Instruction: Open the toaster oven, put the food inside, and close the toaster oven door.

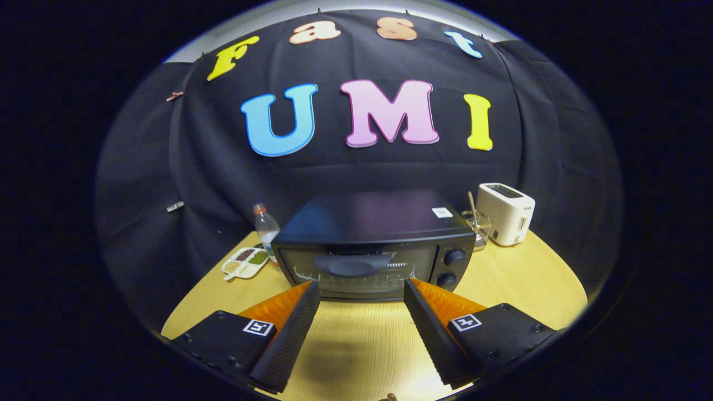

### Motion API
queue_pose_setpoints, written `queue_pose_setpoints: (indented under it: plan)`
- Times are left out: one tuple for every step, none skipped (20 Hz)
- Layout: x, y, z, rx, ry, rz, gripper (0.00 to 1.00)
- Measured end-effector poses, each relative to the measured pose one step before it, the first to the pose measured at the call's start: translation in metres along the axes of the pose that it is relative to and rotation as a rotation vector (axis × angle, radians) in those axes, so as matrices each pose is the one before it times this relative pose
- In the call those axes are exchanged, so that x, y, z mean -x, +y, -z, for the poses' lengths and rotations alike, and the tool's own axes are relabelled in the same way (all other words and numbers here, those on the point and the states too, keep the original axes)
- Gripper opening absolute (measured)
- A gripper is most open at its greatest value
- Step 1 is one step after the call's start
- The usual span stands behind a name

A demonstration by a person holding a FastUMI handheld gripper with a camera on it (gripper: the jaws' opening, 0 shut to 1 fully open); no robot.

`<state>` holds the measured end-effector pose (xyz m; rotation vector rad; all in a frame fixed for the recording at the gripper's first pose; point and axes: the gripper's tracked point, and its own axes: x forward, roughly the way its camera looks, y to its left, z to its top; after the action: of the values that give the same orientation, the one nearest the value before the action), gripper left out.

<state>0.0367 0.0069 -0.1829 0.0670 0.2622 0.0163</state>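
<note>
A black toaster oven (367, 245) stands on the wooden table (362, 345), just ahead of my fingers. Its glass door (356, 270) is closed, with a dark handle (353, 264) across the upper part. Two knobs (452, 267) sit one above the other on its right side. My gripper (362, 292) is open, its fingertips a short way in front of the door's lower edge with bare table between them. Nothing is held. No food for the oven is identifiable near the fingers.
Left of the oven stand a clear bottle (266, 228) and a white divided dish (245, 262) with grains. Right of it are a glass container (480, 228) with a stick and a white toaster (506, 213). The black cloth wall rises behind.
</note>
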Motion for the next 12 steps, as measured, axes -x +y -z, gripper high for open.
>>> queue_pose_setpoints:
  plan:
    - [0.01111,-0.00421,-0.0134,0.00888,-0.03779,-0.00375,0.99]
    - [0.01036,-0.00277,-0.01188,0.00222,-0.02653,-0.00654,0.99]
    - [0.0091,-0.0016,-0.00807,-0.0007,-0.01946,-0.00334,0.98]
    - [0.00891,-0.00311,-0.00818,0.00232,-0.01617,-0.00177,0.98]
    - [0.00863,-0.00733,-0.01161,0.0054,-0.0214,0.00701,0.98]
    - [0.00772,-0.00569,-0.01022,0.00644,-0.02609,0.00837,0.98]
    - [0.00605,-0.00519,-0.01005,0.00692,-0.02771,0.00262,0.98]
    - [0.00679,-0.00419,-0.00769,0.00775,-0.02155,0.00261,0.98]
    - [0.00727,-0.00719,-0.00559,0.00784,-0.01506,0.01343,0.98]
    - [0.00775,-0.00861,-0.00458,0.00334,-0.00895,0.02164,0.98]
    - [0.00771,-0.00447,-0.00653,-0.00632,-0.01994,0.01033,0.98]
    - [0.00555,-0.00047,-0.00722,-0.01137,-0.02597,-0.00095,0.98]
